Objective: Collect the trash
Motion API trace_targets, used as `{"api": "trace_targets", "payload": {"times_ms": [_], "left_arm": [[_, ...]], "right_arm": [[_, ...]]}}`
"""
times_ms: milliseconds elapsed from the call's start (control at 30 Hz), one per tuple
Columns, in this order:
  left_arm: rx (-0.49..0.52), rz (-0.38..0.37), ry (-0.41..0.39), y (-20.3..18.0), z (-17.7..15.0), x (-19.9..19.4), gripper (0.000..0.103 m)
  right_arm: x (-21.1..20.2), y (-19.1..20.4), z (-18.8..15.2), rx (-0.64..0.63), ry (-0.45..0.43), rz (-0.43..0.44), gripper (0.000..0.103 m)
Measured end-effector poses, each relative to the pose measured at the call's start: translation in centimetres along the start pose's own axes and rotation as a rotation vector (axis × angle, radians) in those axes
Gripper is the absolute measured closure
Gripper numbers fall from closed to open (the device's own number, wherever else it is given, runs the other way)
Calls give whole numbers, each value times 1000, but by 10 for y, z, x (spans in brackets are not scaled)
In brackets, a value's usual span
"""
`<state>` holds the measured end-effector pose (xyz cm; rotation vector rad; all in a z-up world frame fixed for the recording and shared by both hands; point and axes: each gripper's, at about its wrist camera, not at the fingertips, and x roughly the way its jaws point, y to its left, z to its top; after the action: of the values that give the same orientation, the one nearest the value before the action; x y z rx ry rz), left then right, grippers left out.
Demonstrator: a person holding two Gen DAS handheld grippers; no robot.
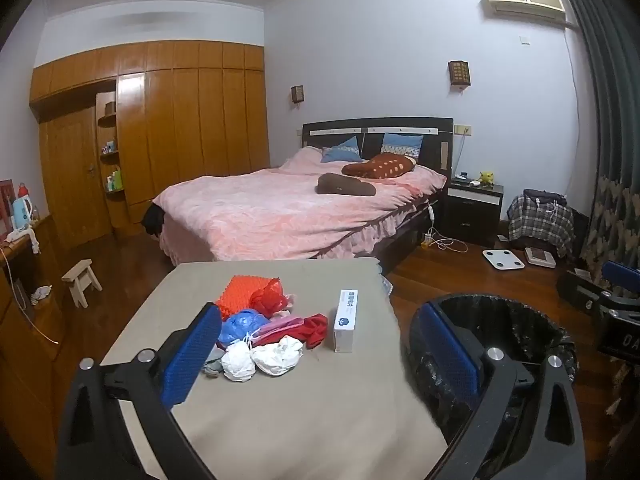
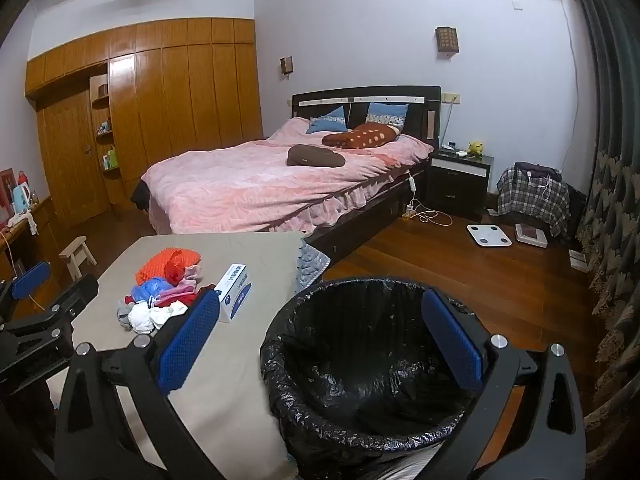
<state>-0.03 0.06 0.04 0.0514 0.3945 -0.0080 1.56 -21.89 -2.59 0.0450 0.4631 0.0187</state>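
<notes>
Both held wide apart, empty: left hand-held gripper (image 1: 320,344) above the worktop (image 1: 280,408), right hand-held gripper (image 2: 320,336) over the black-lined bin (image 2: 360,364). On the worktop left of the bin: heap of crumpled trash (image 1: 260,328), white box (image 1: 346,320) beside it.

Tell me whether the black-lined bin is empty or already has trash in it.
Empty: the right wrist view looks into the bin and shows only bare black liner down to the bottom.
</notes>
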Motion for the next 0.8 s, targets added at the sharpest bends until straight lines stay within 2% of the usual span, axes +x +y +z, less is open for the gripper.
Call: {"api": "trace_targets", "payload": {"times_ms": [800], "left_arm": [[1, 12, 5, 5, -7, 3, 6]], "right_arm": [[0, 1, -2, -10, -1, -5, 5]]}}
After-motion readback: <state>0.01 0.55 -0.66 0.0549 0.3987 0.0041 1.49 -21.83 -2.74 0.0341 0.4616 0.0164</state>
